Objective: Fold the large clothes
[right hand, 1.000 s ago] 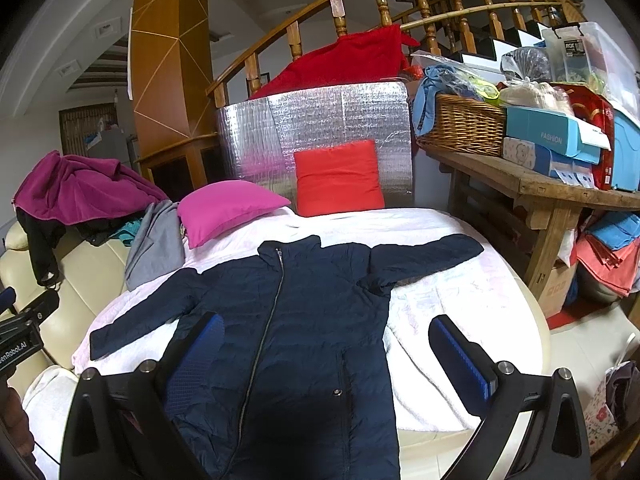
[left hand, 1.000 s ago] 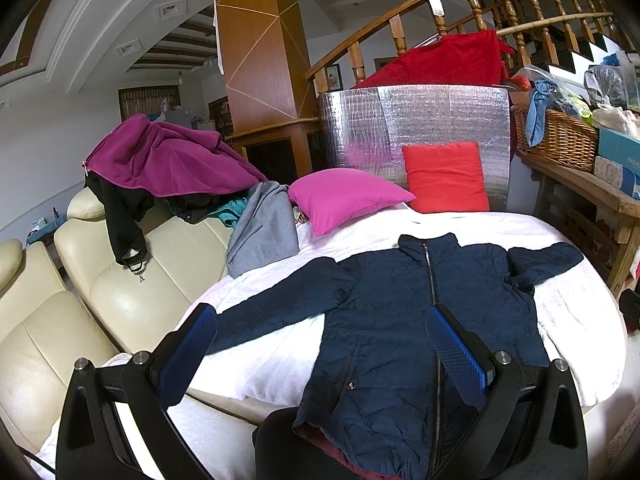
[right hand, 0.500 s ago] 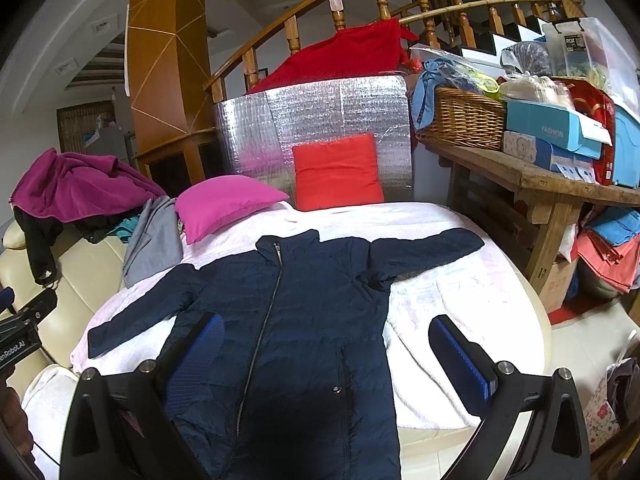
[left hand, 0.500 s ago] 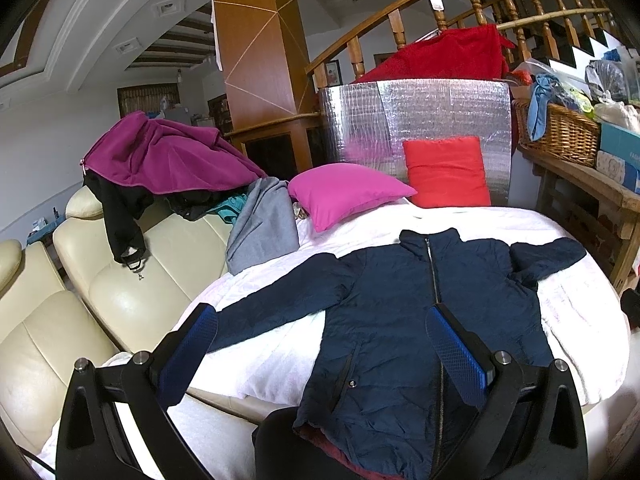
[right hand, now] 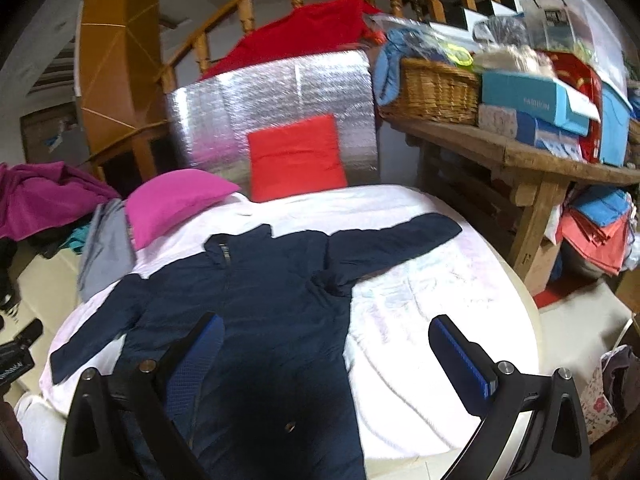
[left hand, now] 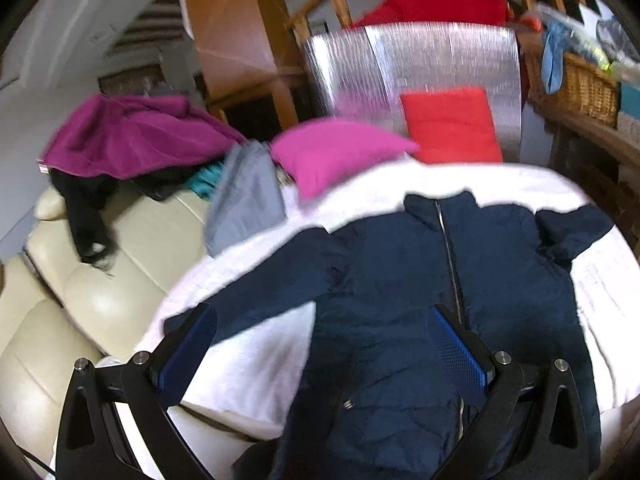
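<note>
Item: navy jacket [right hand: 260, 312], spread flat on our white-covered bed [right hand: 432, 320]. Left tongs [left hand: 320, 344], right tongs [right hand: 326, 354]: wide, empty. Risk: slippery quilted sleeves sliding during folding.

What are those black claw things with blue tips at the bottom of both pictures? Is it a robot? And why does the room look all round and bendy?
It's not a robot. A person holds one grabber tool in each hand, and each tool carries a small camera looking out along its two fingers. One picture comes from the left gripper, the other from the right gripper. The lens is very wide, so straight things look curved.

Both grabbers are open and hold nothing. Below them a dark blue jacket lies flat on a white cover, zipped up, sleeves spread out, waiting to be folded. Behind it sit a pink cushion and a red cushion. Other clothes are heaped on the cream sofa.
</note>
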Demonstrator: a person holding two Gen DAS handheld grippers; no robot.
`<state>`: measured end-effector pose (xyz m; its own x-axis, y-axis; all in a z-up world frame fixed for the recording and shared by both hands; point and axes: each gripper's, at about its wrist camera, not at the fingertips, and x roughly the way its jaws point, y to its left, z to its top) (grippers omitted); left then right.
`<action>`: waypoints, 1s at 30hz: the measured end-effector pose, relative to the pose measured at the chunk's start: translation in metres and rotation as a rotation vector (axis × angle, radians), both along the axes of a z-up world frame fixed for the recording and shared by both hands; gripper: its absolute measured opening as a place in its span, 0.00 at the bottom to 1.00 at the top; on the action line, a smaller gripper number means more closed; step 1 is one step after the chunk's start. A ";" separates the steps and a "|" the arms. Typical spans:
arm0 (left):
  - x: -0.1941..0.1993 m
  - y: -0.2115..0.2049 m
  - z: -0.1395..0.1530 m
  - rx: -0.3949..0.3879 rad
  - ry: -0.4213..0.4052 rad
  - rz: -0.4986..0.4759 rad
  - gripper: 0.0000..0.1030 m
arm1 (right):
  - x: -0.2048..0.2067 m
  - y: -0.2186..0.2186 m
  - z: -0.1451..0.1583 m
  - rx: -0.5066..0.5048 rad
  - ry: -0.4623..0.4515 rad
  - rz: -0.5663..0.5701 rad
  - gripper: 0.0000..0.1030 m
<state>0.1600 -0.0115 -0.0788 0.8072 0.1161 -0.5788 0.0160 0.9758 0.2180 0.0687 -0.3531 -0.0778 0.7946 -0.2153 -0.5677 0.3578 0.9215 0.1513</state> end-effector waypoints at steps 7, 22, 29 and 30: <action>0.133 -0.024 -0.091 -0.052 0.305 0.048 1.00 | 0.076 -0.090 -0.054 0.205 0.074 -0.054 1.00; 0.235 -0.076 -0.201 -0.066 0.452 0.070 1.00 | 0.213 -0.271 -0.169 0.678 0.008 -0.242 0.95; 0.221 -0.084 -0.205 -0.070 0.395 0.062 1.00 | 0.235 -0.340 -0.211 0.798 -0.038 -0.401 0.83; 0.218 -0.086 -0.205 -0.070 0.393 0.066 1.00 | 0.240 -0.348 -0.216 0.801 -0.042 -0.423 0.81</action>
<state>0.3778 -0.0972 -0.2837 0.5152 0.1094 -0.8500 0.0217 0.9898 0.1406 0.3082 -0.7014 -0.2934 0.7624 -0.0467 -0.6455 0.6221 0.3276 0.7111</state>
